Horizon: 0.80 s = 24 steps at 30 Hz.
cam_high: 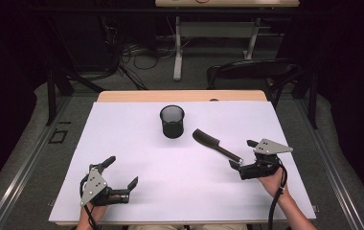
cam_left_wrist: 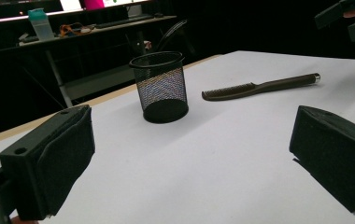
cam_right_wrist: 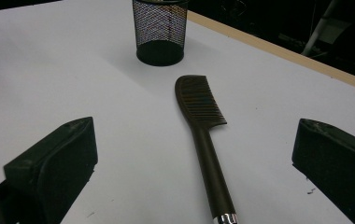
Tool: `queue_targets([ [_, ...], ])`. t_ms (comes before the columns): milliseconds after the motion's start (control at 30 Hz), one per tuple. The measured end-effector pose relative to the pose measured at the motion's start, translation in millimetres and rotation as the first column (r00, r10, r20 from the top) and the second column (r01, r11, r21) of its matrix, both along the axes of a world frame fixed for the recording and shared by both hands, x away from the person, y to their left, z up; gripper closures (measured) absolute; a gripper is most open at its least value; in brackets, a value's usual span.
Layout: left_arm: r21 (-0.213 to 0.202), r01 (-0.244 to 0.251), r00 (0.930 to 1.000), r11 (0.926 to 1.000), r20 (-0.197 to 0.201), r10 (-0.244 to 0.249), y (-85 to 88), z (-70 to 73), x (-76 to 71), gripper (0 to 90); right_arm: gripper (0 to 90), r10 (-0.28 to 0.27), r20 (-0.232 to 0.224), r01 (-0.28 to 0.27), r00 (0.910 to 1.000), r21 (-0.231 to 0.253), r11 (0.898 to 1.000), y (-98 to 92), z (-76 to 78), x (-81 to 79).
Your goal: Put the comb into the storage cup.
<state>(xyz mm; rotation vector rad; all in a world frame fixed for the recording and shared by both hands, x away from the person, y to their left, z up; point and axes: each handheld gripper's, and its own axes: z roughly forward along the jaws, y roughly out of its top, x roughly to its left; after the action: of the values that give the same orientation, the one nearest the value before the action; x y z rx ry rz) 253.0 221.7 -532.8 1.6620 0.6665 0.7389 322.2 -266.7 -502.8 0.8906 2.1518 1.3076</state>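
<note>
Lying flat on the white bench [cam_high: 137,191], comb [cam_right_wrist: 202,135] points its handle at the right gripper [cam_high: 247,158], jaws spread wide astride the handle end, likely lining up a grab. Mesh cup [cam_high: 172,121] stands just beyond. Left gripper [cam_high: 120,175] idles apart, jaws released.

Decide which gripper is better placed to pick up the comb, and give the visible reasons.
The right gripper. Its open fingers already straddle the comb handle, which lies flat just ahead. The left gripper, also open, sits far across the table from it.
</note>
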Motion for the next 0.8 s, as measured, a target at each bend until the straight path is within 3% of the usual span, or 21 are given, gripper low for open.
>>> queue_targets([
  [800, 0.003, 0.001, 1.0, 1.0, -0.003, -0.001, -1.2, -0.4, 1.3, 0.0, 0.0, -0.025, -0.039, 0.024, 0.9989, -0.027, 0.999, 1.0, -3.0, 32.2],
])
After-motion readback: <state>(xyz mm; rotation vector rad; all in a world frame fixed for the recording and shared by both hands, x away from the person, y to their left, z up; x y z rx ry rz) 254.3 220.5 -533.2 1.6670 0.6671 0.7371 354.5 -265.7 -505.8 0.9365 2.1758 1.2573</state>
